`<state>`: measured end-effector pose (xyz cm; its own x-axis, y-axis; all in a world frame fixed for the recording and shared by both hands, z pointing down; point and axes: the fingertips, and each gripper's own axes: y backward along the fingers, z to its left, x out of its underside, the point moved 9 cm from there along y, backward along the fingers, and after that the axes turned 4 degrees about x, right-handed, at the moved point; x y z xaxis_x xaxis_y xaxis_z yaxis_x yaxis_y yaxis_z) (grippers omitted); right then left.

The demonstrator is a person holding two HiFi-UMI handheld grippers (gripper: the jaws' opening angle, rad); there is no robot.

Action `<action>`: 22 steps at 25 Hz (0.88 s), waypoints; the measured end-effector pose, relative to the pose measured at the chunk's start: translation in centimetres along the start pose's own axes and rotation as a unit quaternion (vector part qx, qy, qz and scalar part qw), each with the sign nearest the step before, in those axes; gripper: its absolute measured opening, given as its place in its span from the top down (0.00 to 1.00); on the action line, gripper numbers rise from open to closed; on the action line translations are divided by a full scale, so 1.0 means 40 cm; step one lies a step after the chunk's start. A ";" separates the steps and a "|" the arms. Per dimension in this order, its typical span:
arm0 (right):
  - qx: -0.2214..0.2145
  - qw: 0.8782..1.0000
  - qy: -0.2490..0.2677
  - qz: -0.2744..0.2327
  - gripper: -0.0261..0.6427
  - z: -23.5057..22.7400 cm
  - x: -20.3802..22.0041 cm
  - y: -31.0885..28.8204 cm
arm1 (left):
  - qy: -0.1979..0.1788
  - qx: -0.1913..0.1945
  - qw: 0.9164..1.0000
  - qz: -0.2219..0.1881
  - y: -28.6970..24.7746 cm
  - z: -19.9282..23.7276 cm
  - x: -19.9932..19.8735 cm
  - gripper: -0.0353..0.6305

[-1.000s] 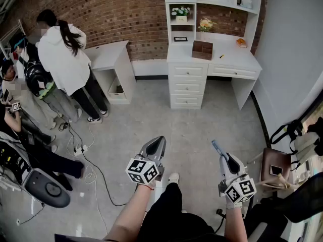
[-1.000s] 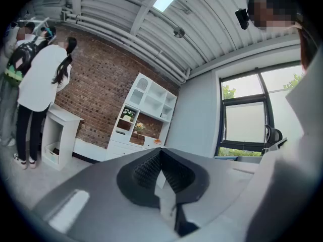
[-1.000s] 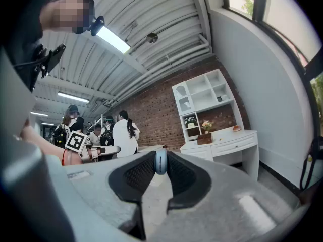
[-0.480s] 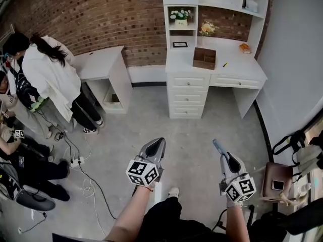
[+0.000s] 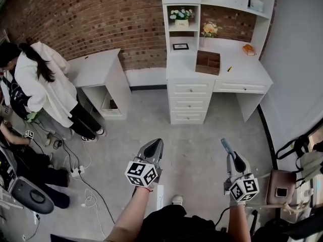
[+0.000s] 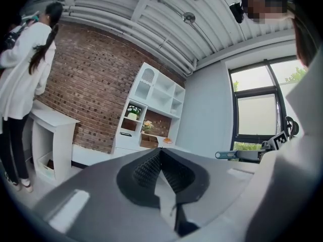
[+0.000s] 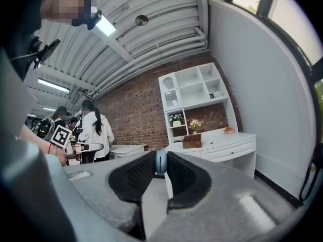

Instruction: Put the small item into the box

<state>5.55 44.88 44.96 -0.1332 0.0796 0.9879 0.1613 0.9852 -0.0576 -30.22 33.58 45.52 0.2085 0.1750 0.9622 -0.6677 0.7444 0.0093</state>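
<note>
Right gripper view shows the right gripper clamped on a small blue item. Only its narrow end shows, so its shape is unclear. The left gripper has its jaws pressed together on nothing. The wooden box stands well apart, mid-desk nearer the front edge, its contents unreadable.

Hand-held gripper, jaws together, white shelving beyond
</note>
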 end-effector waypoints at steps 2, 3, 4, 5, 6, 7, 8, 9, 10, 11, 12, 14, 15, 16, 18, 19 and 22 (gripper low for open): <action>0.006 1.000 0.001 -0.002 0.86 -0.004 -0.004 -0.023 | -0.004 0.004 1.000 0.004 -0.017 0.021 -0.005 0.95; 0.009 1.000 0.000 -0.004 0.86 -0.006 -0.006 -0.033 | -0.005 0.005 1.000 0.005 -0.024 0.032 -0.007 0.95; 0.012 1.000 -0.001 -0.005 0.86 -0.008 -0.007 -0.042 | -0.005 0.004 1.000 0.005 -0.031 0.043 -0.008 0.95; 0.014 1.000 -0.002 -0.006 0.86 -0.011 -0.006 -0.049 | -0.004 0.004 1.000 0.005 -0.038 0.052 -0.008 0.95; 0.017 1.000 -0.003 -0.005 0.86 -0.015 -0.004 -0.055 | -0.003 0.003 1.000 0.006 -0.044 0.060 -0.006 0.95; 0.019 1.000 -0.004 -0.003 0.86 -0.019 -0.001 -0.059 | -0.001 0.002 1.000 0.008 -0.050 0.066 -0.002 0.95; 0.022 1.000 -0.004 0.000 0.86 -0.023 0.001 -0.062 | 0.001 0.002 1.000 0.010 -0.056 0.071 0.001 0.95; 0.024 1.000 -0.004 0.002 0.86 -0.028 0.001 -0.066 | 0.003 0.001 1.000 0.011 -0.063 0.075 0.002 0.95; 0.027 1.000 -0.005 0.003 0.86 -0.034 0.001 -0.070 | 0.005 0.002 1.000 0.011 -0.073 0.077 0.002 0.95; 0.030 1.000 -0.006 0.004 0.86 -0.040 0.000 -0.076 | 0.006 0.003 1.000 0.011 -0.083 0.078 0.002 0.95; 0.033 0.999 -0.008 0.004 0.86 -0.047 -0.001 -0.082 | 0.006 0.006 1.000 0.012 -0.092 0.078 0.002 0.95; 0.037 0.999 -0.013 0.006 0.86 -0.059 -0.002 -0.099 | 0.005 0.008 1.000 0.017 -0.108 0.082 0.006 0.95; 0.038 0.999 -0.015 0.006 0.86 -0.065 -0.003 -0.111 | 0.005 0.007 1.000 0.018 -0.116 0.088 0.008 0.95; 0.038 0.999 -0.017 0.006 0.86 -0.071 -0.004 -0.125 | 0.006 0.004 1.000 0.018 -0.124 0.097 0.009 0.95; 0.035 0.999 -0.018 0.003 0.86 -0.089 -0.001 -0.158 | 0.007 -0.004 1.000 0.016 -0.145 0.115 0.008 0.95; 0.033 0.999 -0.019 0.001 0.86 -0.100 0.001 -0.175 | 0.006 -0.007 1.000 0.015 -0.157 0.123 0.008 0.95; 0.031 0.999 -0.020 -0.003 0.86 -0.130 -0.002 -0.230 | 0.003 -0.012 1.000 0.014 -0.197 0.145 0.006 0.95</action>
<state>9.18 35.02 46.18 -0.1728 0.0787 0.9818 0.1004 0.9930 -0.0620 -29.04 24.01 47.27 0.1940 0.2001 0.9604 -0.6564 0.7540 -0.0245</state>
